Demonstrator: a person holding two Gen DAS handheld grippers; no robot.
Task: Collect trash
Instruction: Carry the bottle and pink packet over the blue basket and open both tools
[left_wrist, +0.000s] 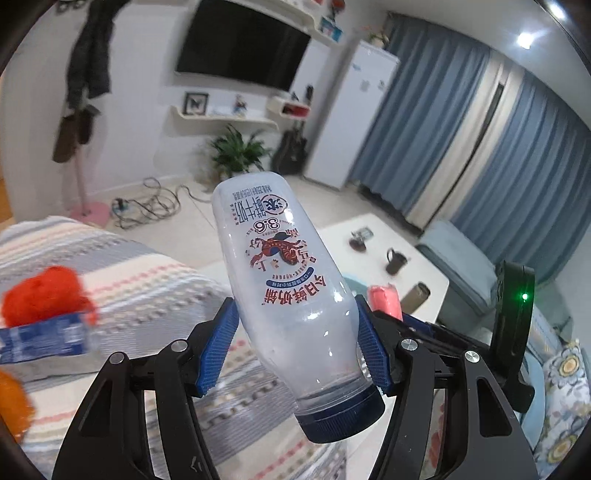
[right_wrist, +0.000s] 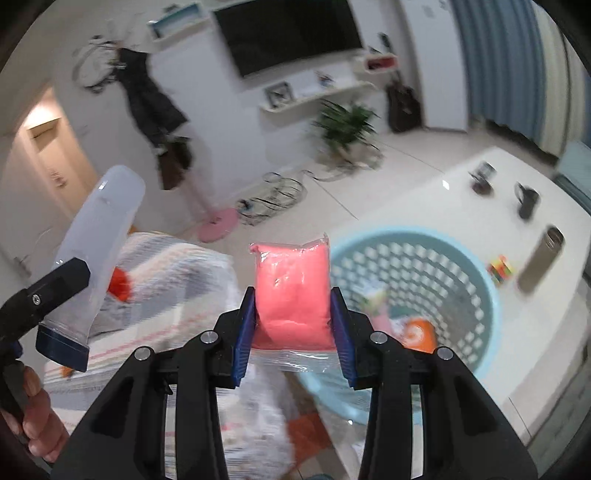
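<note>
We see the left gripper (left_wrist: 295, 347) first: its two ribbed blue pads (left_wrist: 218, 349) press on the lower body of one translucent white plastic milk bottle with a dark blue screw cap (left_wrist: 284, 280), so these jaws stand at a middling width, filled by the bottle. The bottle points cap-down toward the camera, its printed label upside down, its smooth sides glossy. Left of these jaws lies a striped, knitted-looking blanket (left_wrist: 140, 280) with a fuzzy orange-red lump (left_wrist: 48, 295) on it.

Moving rightward, the right gripper (right_wrist: 293, 325) holds one soft pink packet in clear crinkly film (right_wrist: 291, 291), upright between narrower jaws that pinch its lower half; its sealed transparent edge hangs below the pads. In the right wrist view the bottle sits far left of these jaws.

Right of and beyond the right jaws stands one round pale blue plastic basket with a perforated wall (right_wrist: 491, 295), with some colourful items inside, on the white glossy bench (right_wrist: 546, 347). Further right on the bench we count two dark mugs (right_wrist: 526, 201) and one metal flask (right_wrist: 541, 258) lying down.
</note>
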